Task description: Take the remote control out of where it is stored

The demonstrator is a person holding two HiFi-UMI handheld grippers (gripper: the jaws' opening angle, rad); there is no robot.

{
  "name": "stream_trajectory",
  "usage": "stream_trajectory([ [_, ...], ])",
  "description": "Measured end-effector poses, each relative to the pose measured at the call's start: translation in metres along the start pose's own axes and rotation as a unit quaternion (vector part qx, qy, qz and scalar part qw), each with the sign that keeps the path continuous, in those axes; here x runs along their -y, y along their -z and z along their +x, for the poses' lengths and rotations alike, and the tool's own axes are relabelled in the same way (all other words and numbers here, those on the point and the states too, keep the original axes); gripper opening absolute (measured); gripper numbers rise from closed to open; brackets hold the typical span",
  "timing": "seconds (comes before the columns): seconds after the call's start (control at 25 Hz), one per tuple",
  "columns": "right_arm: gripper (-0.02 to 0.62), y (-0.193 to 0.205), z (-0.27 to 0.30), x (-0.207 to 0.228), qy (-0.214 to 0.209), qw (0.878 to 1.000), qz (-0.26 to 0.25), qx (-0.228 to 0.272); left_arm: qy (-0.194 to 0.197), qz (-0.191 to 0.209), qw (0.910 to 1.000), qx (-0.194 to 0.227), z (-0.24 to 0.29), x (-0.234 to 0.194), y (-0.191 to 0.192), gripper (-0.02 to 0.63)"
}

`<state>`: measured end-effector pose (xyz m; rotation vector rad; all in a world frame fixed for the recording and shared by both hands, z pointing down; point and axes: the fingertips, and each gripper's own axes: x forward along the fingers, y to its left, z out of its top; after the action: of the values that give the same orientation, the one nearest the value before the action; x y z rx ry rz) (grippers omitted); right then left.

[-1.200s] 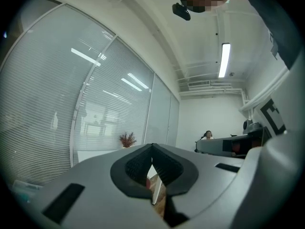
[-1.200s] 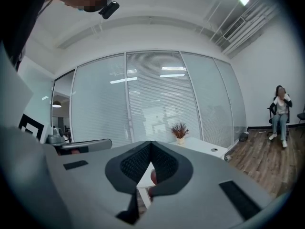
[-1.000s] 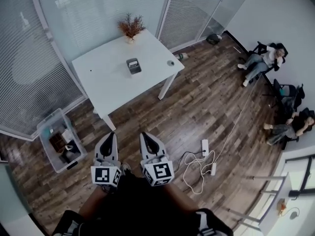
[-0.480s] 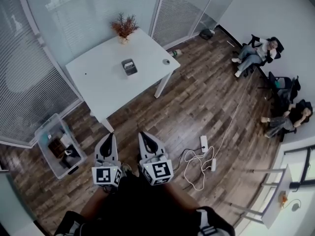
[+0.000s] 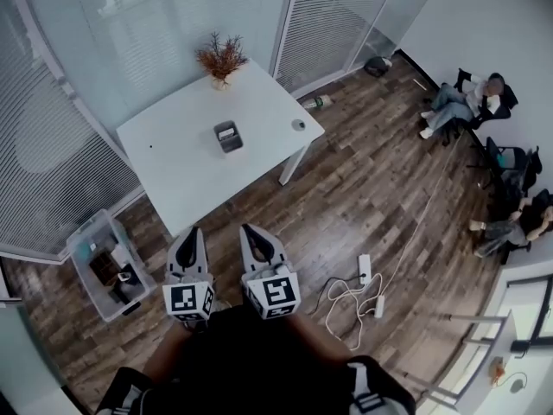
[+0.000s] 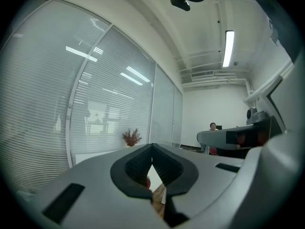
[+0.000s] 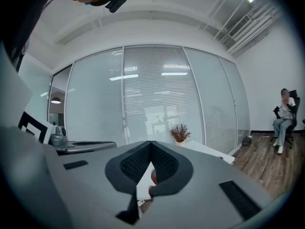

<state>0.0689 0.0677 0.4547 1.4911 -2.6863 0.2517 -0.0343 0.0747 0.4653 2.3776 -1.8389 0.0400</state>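
A small dark grey holder [image 5: 229, 136] stands in the middle of the white table [image 5: 186, 167] in the head view; what lies in it is too small to make out, and I see no remote control anywhere. My left gripper [image 5: 191, 231] and right gripper [image 5: 248, 228] are held side by side close to the person's body, over the wood floor, well short of the table's near edge. Both point toward the table with jaws closed tip to tip and nothing between them. The left gripper [image 6: 152, 146] view and right gripper [image 7: 151, 143] view show the same meeting pads.
A potted dry plant [image 5: 220, 59] and a small round object [image 5: 298, 124] also sit on the table. A clear plastic bin [image 5: 108, 266] stands on the floor at left, a power strip with white cables [image 5: 363, 288] at right. People sit in chairs [image 5: 473, 102] at the far right. Glass walls with blinds stand behind the table.
The table and holder have slid slightly lower in the head view, so they lie a little nearer. Both grippers keep the same pose, closed.
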Motion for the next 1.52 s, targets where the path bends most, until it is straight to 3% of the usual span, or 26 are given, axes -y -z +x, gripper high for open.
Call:
stream_trajectory([
  [0.36,0.000,-0.010,0.051,0.060,-0.028,1.000,0.006,-0.007,-0.025,0.004,0.9995,-0.020,0.072,0.015,-0.006,0.006],
  [0.72,0.000,-0.003,0.082,0.079,-0.047,0.998,0.025,-0.024,-0.046,-0.010,0.9977,-0.048,0.099,0.008,0.003,0.007],
  [1.28,0.000,-0.006,0.142,0.074,0.011,1.000,0.003,-0.021,0.008,-0.001,0.9996,-0.026,0.148,-0.051,-0.020,0.007],
  [1.52,0.000,-0.001,0.161,0.077,0.045,0.999,-0.002,-0.024,0.025,-0.004,0.9991,-0.035,0.159,-0.076,-0.010,0.007],
])
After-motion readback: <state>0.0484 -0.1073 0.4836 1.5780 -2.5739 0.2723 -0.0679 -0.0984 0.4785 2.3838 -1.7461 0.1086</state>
